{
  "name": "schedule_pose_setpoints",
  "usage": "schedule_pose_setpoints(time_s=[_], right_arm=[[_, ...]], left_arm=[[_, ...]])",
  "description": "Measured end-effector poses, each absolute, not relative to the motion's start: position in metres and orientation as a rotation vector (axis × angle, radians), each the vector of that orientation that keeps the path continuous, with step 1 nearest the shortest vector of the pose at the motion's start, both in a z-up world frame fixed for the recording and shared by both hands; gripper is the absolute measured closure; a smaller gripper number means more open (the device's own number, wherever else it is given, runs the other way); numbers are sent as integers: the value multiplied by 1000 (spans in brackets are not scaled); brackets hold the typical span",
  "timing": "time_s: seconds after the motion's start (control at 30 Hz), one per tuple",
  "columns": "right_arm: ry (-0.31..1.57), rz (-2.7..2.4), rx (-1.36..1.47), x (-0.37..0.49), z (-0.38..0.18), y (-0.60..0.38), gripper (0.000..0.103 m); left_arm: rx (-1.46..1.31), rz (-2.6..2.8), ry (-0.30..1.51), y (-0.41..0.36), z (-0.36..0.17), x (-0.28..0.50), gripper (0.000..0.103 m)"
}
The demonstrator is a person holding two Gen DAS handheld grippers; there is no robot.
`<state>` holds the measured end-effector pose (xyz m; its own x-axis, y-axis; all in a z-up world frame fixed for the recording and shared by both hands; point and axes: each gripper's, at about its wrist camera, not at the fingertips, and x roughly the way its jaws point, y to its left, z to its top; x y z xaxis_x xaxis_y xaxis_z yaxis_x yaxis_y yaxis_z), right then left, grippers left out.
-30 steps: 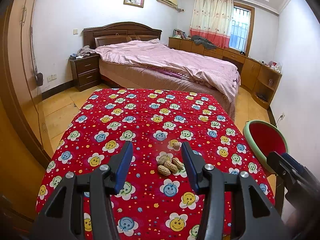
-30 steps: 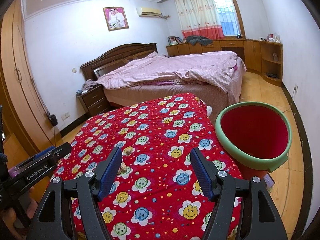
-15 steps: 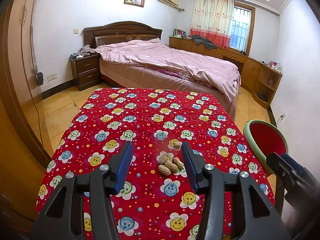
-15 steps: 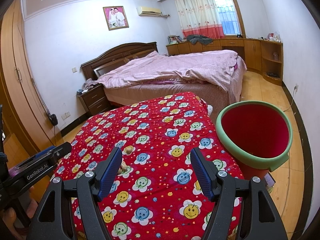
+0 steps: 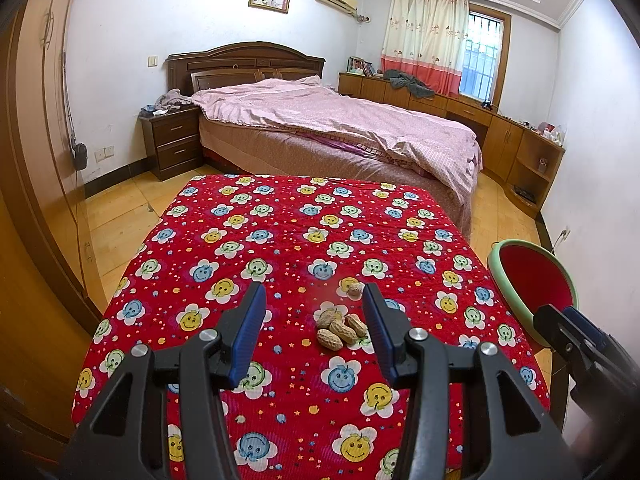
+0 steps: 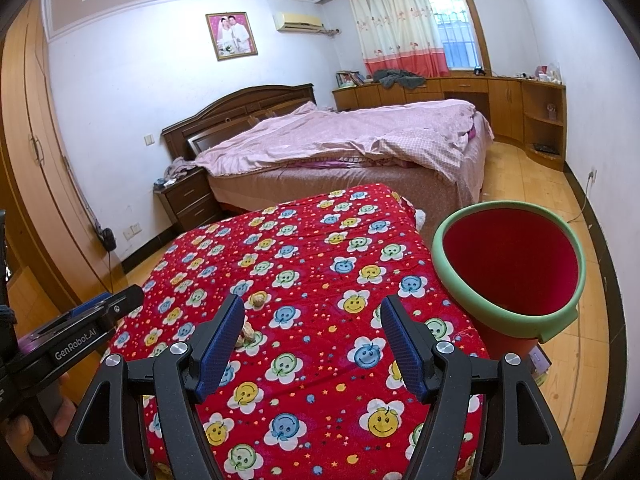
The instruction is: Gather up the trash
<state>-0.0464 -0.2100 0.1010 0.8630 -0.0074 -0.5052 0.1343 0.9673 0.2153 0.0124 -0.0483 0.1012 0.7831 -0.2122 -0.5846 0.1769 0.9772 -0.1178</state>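
Note:
A small heap of peanut shells (image 5: 340,328) lies on the red smiley-flower tablecloth (image 5: 280,240), with one lone shell (image 5: 355,289) just behind it. My left gripper (image 5: 314,308) is open and empty, its fingers on either side of the heap and above it. My right gripper (image 6: 312,320) is open and empty over the cloth; the heap (image 6: 247,334) shows beside its left finger and the lone shell (image 6: 258,300) behind. A red bin with a green rim (image 6: 508,268) stands off the table's right edge, also in the left wrist view (image 5: 534,280).
A bed with a pink quilt (image 5: 340,128) stands beyond the table, a nightstand (image 5: 172,140) to its left. A wooden wardrobe (image 5: 28,160) runs along the left. Low cabinets (image 6: 500,100) line the far wall. The other gripper (image 5: 580,344) shows at the right.
Almost nothing has changed; both grippers stay open and hold nearly still, and the right view has drifted only slightly.

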Motion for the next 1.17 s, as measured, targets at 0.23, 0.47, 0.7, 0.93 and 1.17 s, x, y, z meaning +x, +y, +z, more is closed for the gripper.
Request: schedule_pose_setpoints(time_s=[0.23,0.47,0.7,0.93,1.17], right_arm=[[527,-75,249,-46,101,-210,31],[526,-75,248,-46,101,-210,31],[527,-75,250,-46,101,-210,31],[527,-76,248,-46,101,-210,31],[517,-82,229,-43,100,-208,31]], left_arm=[[-57,-211,637,-48,101,13,53],[-57,-210,637,-48,101,12,53],[-58,-210,638,-48,101,13,53],[-57,-210,638,-48,101,13,53],[-55,-200,642,-45,99,15,53]])
